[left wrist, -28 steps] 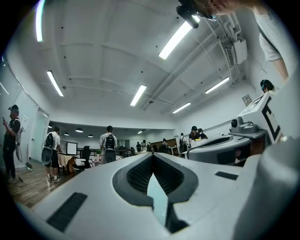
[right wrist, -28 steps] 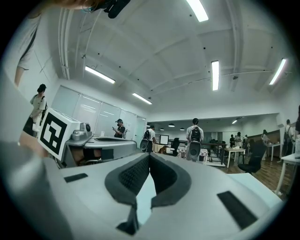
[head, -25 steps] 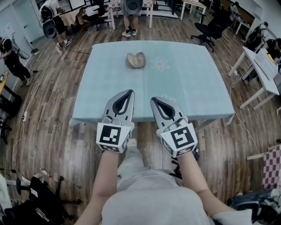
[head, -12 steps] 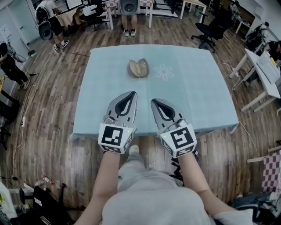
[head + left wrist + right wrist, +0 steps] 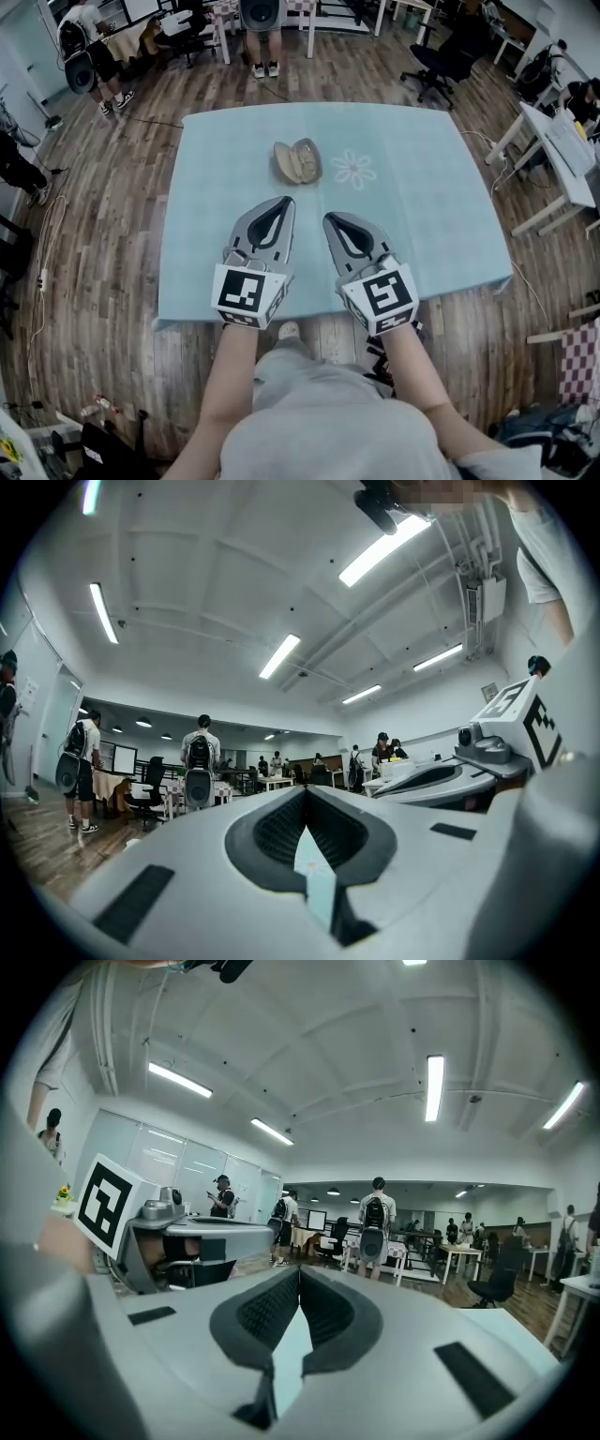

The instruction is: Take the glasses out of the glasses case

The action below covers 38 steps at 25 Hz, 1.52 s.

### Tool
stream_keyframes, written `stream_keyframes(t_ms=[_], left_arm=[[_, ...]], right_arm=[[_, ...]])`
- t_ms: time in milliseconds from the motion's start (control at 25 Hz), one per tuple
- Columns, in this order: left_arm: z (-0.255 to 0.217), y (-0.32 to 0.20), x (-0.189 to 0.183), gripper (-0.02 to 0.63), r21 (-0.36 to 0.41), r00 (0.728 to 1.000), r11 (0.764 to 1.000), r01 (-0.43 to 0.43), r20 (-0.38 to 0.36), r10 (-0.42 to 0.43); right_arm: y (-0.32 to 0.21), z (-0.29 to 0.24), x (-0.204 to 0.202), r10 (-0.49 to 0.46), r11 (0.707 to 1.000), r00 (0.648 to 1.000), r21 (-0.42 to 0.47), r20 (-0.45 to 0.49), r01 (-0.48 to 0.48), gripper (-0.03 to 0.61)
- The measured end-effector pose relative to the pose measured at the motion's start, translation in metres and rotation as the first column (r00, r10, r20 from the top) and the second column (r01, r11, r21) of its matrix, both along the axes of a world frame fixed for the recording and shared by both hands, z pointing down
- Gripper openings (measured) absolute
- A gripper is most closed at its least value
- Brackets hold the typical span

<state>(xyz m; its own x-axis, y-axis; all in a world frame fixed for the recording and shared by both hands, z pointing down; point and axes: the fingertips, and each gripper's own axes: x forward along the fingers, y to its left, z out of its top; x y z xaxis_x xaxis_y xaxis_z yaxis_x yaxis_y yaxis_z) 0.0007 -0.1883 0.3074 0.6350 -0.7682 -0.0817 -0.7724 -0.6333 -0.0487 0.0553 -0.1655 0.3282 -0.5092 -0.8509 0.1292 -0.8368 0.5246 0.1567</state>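
Though lying agape toward far edge of table (image 5: 422, 216): glasses case (image 5: 297, 161), well apart from left gripper (image 5: 283, 201) and right gripper (image 5: 330, 218), both jaw pairs closed, empty. Risk: shoving case away by arriving with jaws unparted.

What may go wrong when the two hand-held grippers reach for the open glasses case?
The left hand-held gripper and the right hand-held gripper both have shut jaws; they must open before grasping.
The small beige clamshell glasses case lies loose on the light blue tablecloth; a one-sided push may slide it.
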Motion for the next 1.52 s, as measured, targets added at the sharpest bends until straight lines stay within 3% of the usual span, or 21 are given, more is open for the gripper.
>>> stream_keyframes(t_ms=[560, 1120, 1160, 1280, 1520], left_arm=[[0.007, -0.089, -0.019, 0.008, -0.025, 0.999, 0.999, -0.037, -0.022, 0.036], [0.031, -0.143, -0.008, 0.008, -0.088, 0.998, 0.995, -0.057, -0.016, 0.056], [0.034, -0.146, -0.007, 0.008, -0.095, 0.998, 0.994, -0.057, -0.015, 0.056], [0.043, -0.154, -0.004, 0.008, -0.111, 0.998, 0.992, -0.056, -0.008, 0.056], [0.057, -0.174, -0.003, 0.008, -0.152, 0.999, 0.987, -0.044, -0.003, 0.044]], right_arm=[[-0.091, 0.010, -0.016, 0.055, 0.998, 0.998, -0.025, -0.039, -0.056, 0.008], [-0.154, 0.028, -0.007, 0.106, 0.991, 0.994, -0.073, -0.035, -0.109, 0.009], [-0.158, 0.031, -0.006, 0.107, 0.991, 0.994, -0.081, -0.036, -0.109, 0.016], [-0.170, 0.043, -0.007, 0.093, 0.989, 0.994, -0.113, -0.055, -0.099, 0.136], [-0.199, 0.059, -0.006, 0.095, 0.983, 0.993, -0.150, -0.066, -0.104, 0.122]])
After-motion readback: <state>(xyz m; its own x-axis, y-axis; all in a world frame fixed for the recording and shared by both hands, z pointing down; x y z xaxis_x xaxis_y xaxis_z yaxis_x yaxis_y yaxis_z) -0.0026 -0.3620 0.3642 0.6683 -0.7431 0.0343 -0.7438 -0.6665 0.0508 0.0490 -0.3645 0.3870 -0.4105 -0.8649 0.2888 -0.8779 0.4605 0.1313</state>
